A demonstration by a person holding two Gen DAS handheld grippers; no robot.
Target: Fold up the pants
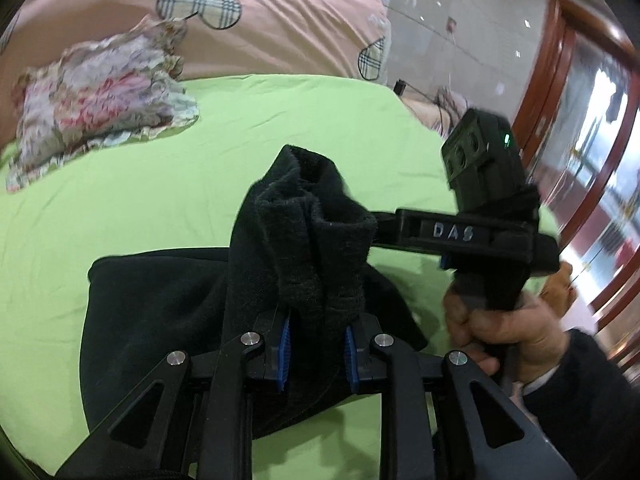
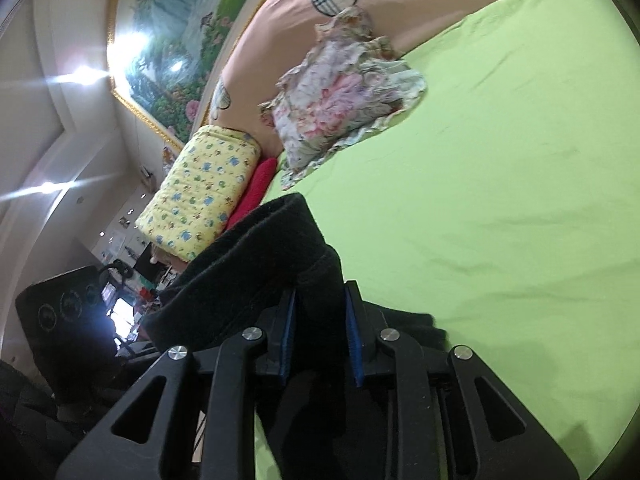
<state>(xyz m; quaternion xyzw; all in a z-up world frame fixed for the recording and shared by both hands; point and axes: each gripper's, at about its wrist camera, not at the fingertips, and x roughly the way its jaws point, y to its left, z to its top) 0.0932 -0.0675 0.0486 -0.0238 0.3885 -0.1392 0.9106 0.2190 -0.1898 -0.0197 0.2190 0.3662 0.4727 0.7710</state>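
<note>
- My left gripper (image 1: 316,348) has its blue pads (image 1: 285,354) a narrow way apart, with a thick bunch of the black pants (image 1: 304,220) between them; the cloth fills the gap and the pads press on both sides of it.
- My right gripper (image 2: 322,336) stands the same way: jaws only slightly apart and clamped on a fold of those pants (image 2: 256,264).
- In the left wrist view my right gripper (image 1: 384,232) reaches into the raised bunch from the side, with my right hand (image 1: 504,328) wrapped round its handle.
- The pants lie partly on the green sheet (image 1: 160,200); a flat part spreads on the sheet below the lifted bunch, and the gathered end stands up between my two grippers.
- Farther up the green sheet from the pants lies a floral ruffled pillow (image 1: 100,100), well apart from them.
- Behind that pillow, beyond the sheet's far edge, is a pink quilt with plaid hearts (image 1: 280,28).
- Off the sheet's edge near the pillow, the right wrist view shows a yellow patterned bundle (image 2: 200,196) with a red cloth (image 2: 256,188) beside it.
</note>
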